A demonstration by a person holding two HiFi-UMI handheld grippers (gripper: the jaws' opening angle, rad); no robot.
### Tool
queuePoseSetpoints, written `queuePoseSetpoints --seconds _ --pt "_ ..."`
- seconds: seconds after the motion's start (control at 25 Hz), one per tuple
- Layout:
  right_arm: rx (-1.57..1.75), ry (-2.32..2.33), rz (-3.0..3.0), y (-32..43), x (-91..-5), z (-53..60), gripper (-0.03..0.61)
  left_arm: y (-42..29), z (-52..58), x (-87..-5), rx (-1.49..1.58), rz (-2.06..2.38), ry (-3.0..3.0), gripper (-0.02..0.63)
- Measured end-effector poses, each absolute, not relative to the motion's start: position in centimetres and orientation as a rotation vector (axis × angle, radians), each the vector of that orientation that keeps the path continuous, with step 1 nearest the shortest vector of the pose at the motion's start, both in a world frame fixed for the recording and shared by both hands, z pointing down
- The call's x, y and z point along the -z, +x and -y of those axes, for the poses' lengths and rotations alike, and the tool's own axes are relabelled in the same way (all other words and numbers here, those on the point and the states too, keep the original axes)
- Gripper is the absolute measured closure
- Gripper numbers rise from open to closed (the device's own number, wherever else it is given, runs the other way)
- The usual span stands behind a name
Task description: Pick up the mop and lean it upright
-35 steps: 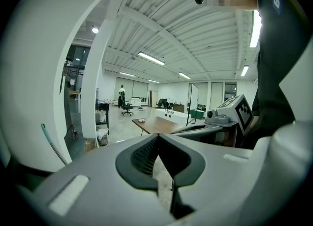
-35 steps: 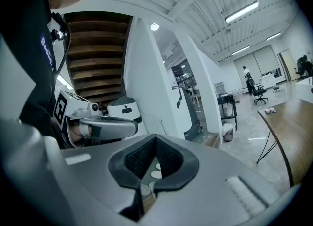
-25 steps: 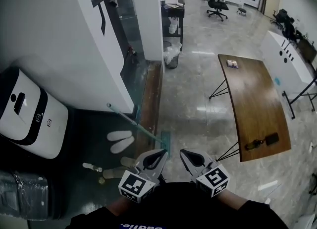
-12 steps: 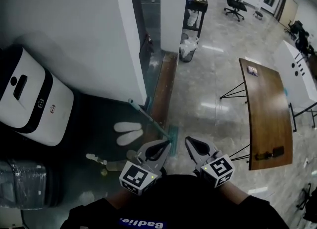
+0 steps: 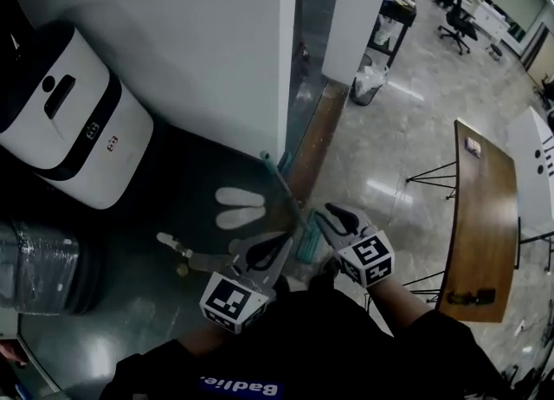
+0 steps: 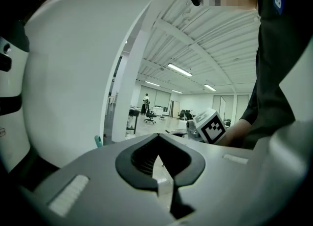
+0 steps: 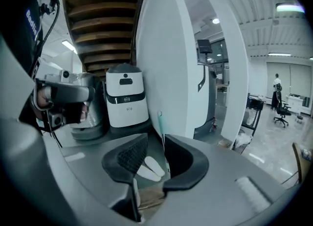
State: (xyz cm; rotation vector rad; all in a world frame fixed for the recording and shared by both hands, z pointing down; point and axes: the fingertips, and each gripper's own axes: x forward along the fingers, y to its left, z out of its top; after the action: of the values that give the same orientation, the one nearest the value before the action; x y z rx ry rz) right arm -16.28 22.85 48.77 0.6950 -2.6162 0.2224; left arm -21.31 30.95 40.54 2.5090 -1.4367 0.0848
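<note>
1. My right claw (image 7: 155,138) is opening, with the mop's (image 7: 161,127) teal handle standing between the pads and not pressed
2. The mop stands nearly upright, its top leaning against the corner of the white wall (image 5: 216,61) and its head on the floor by my claws
3. My left claw (image 6: 159,136) is closed on nothing

a person in a dark top (image 5: 286,346) with white lettering (image 5: 238,387) across the chest. the left gripper (image 5: 288,241) and right gripper (image 5: 327,215) have pale grey moulded shells, black ribbed pads (image 7: 128,157) and, on each, a white cube (image 5: 232,301) printed with black square markers.
</note>
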Motion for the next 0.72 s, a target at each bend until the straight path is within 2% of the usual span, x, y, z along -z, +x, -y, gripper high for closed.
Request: queuePoseSetpoints --seconds 0.24,0.72 --pt "-0.171 0.474 2.537 -21.0 -53.6 -20.4 0.422 -23.8 -31.4 -40.3 -0.063 1.632 2.395 0.598" --pt "-0.11 0.278 2.501 -27.4 -56.8 -15.0 0.402 -25.7 -31.7 -39.6 -0.086 1.938 2.142 0.598"
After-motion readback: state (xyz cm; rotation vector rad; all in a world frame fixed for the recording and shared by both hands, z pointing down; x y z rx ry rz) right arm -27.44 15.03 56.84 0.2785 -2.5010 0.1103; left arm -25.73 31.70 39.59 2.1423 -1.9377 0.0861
